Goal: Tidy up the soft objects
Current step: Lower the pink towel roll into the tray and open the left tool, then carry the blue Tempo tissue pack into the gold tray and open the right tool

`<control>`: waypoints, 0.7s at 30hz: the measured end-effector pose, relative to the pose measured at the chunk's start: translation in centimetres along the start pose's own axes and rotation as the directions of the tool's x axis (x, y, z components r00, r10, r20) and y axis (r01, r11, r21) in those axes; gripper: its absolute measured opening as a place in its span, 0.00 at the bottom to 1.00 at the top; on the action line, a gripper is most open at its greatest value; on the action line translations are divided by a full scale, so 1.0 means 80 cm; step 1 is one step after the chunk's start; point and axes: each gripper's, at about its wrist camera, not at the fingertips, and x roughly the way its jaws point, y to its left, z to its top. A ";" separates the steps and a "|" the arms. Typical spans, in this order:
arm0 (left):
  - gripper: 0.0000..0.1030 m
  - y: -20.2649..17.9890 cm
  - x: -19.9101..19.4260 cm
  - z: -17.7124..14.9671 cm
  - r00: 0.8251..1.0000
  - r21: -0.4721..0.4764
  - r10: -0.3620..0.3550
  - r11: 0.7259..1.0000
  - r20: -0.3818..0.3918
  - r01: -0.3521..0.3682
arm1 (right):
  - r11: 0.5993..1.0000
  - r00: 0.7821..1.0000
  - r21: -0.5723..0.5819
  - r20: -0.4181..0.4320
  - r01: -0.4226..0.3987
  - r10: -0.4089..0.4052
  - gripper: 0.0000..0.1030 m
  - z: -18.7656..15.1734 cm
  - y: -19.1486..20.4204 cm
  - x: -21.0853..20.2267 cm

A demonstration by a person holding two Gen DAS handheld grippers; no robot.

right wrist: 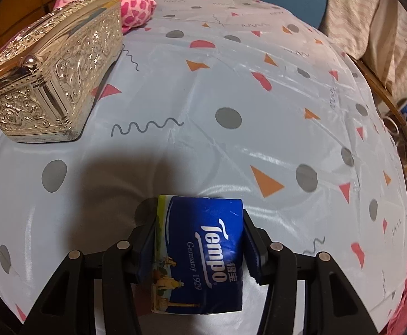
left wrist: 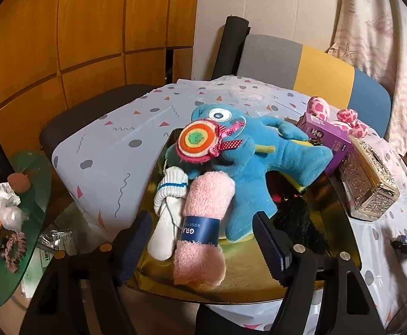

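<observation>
Right gripper (right wrist: 199, 247), one tissue pack (right wrist: 197, 254)

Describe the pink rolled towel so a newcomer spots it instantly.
Find the shiny gold tray on the patterned tablecloth. At its front, between the white sock and the blue plush monster, lies the fluffy pink rolled towel, the only item wearing a navy paper band.

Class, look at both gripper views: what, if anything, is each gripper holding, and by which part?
The right gripper clamps a blue Tempo tissue pack by its two opposite side edges. The left gripper is open and holds nothing.
</observation>
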 end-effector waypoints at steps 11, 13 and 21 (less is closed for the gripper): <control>0.80 -0.001 -0.007 0.004 0.999 -0.005 -0.015 1.000 0.030 0.016 | 0.995 0.994 0.010 -0.034 -0.101 0.101 0.51 -0.023 0.042 -0.047; 0.80 0.006 -0.005 0.004 1.000 -0.021 -0.006 1.000 0.027 0.007 | 0.991 0.991 -0.021 -0.002 -0.136 0.136 0.51 -0.028 0.063 -0.066; 0.80 0.029 -0.005 0.008 0.999 -0.084 0.014 0.996 0.030 -0.011 | 0.908 0.917 -0.248 0.127 -0.339 0.377 0.51 -0.021 0.194 -0.153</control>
